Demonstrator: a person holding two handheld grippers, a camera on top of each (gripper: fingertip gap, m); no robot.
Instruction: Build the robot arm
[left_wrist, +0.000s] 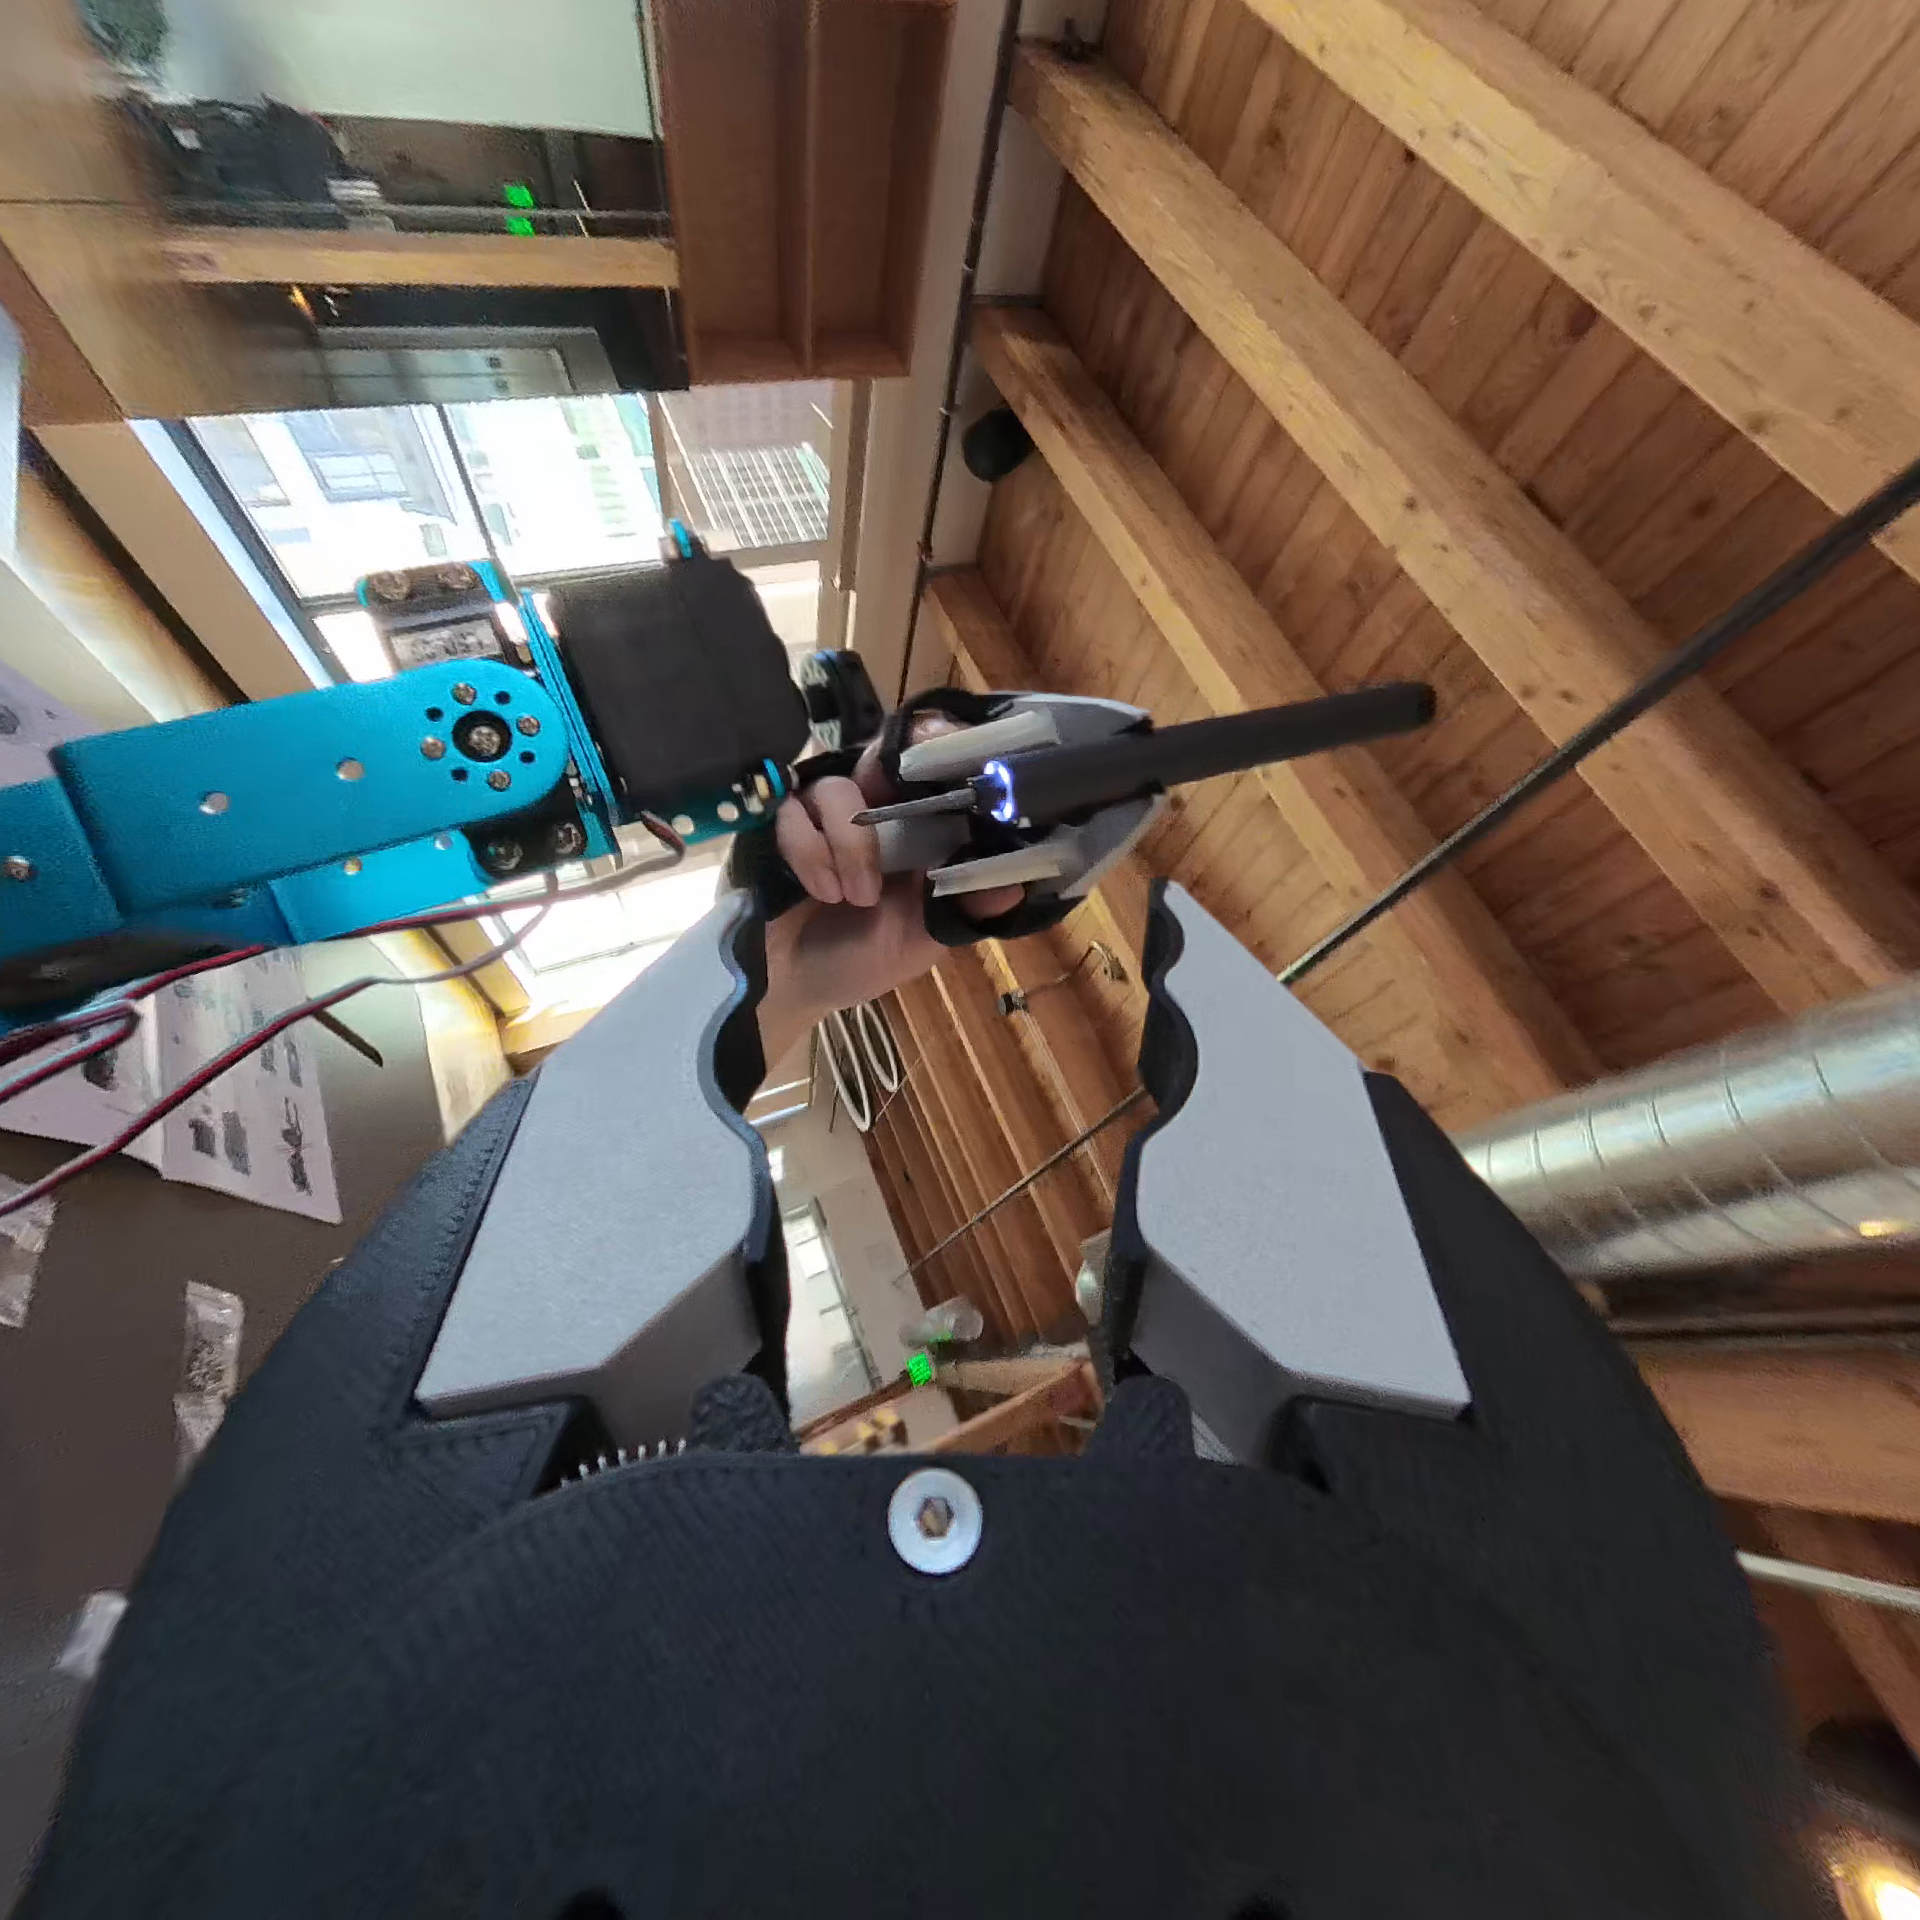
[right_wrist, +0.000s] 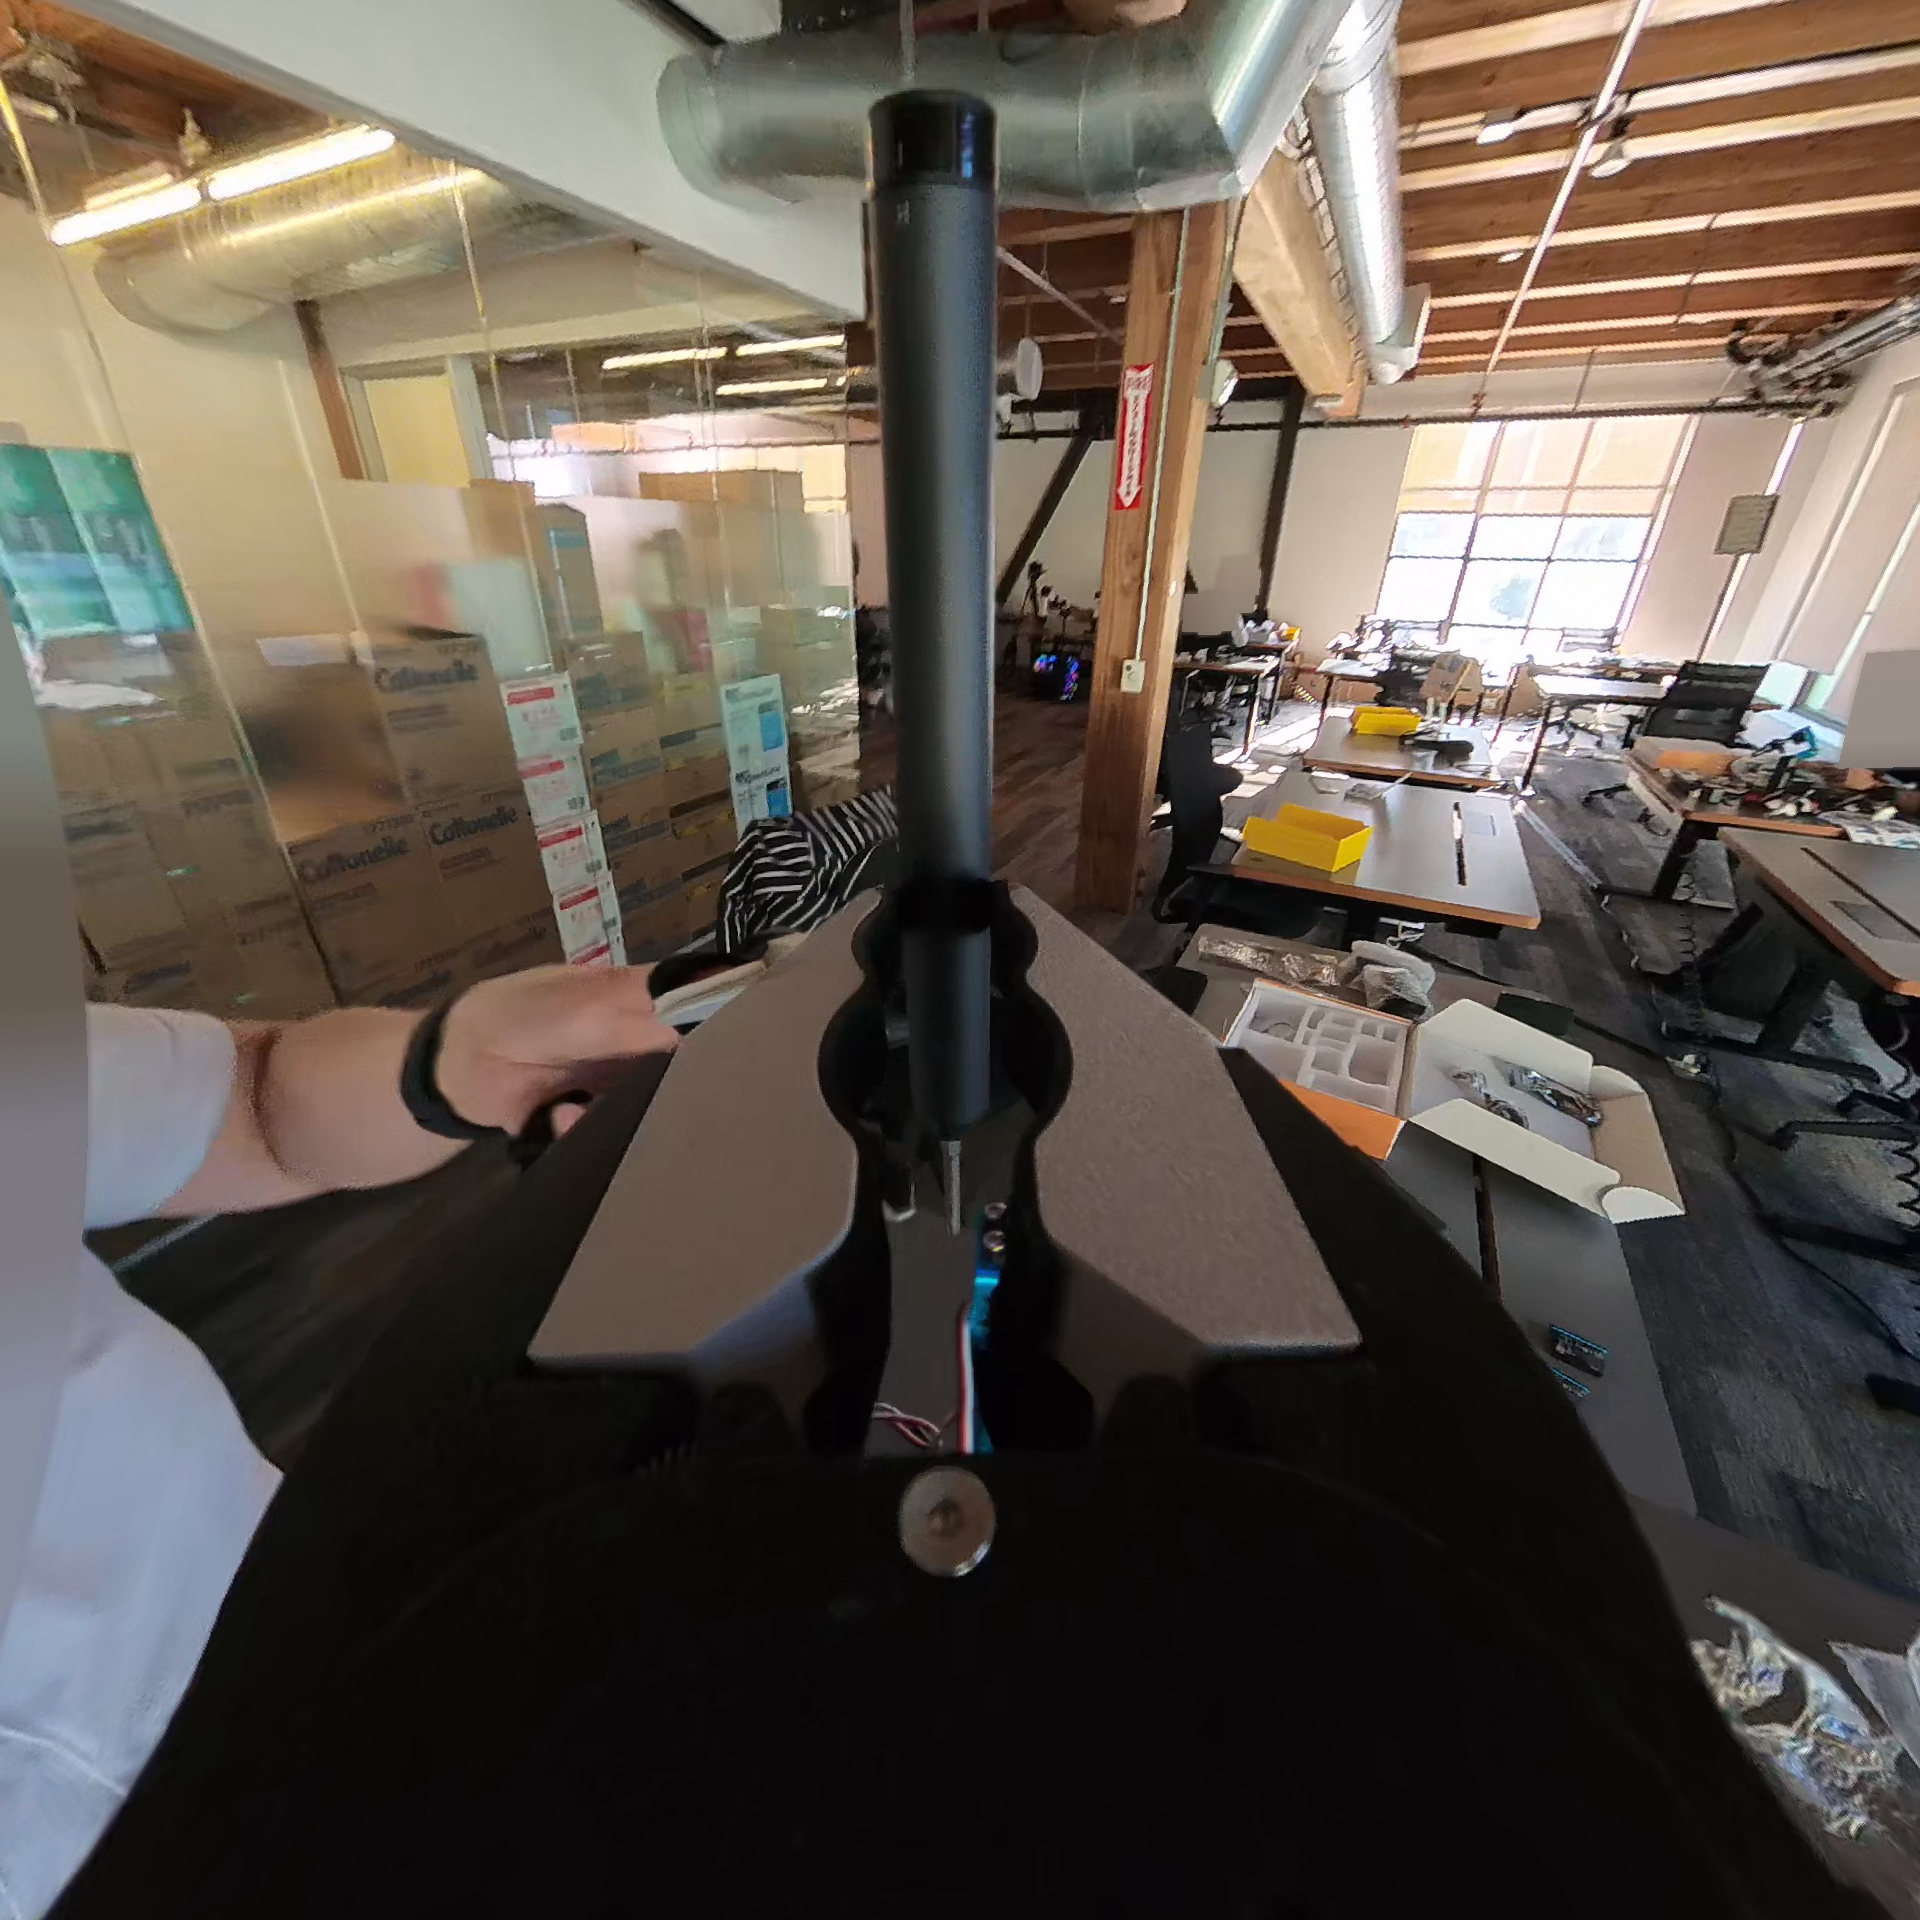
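Beyond, yellow bins (right_wrist: 1306, 837) sit on desks; right fingers (right_wrist: 940, 1049) clamp a screwdriver (right_wrist: 932, 582), left fingers (left_wrist: 951, 1039) gape empty.

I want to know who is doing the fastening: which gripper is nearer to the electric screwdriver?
Right. The right gripper is clamped around the electric screwdriver, while the left gripper is open and apart from it.
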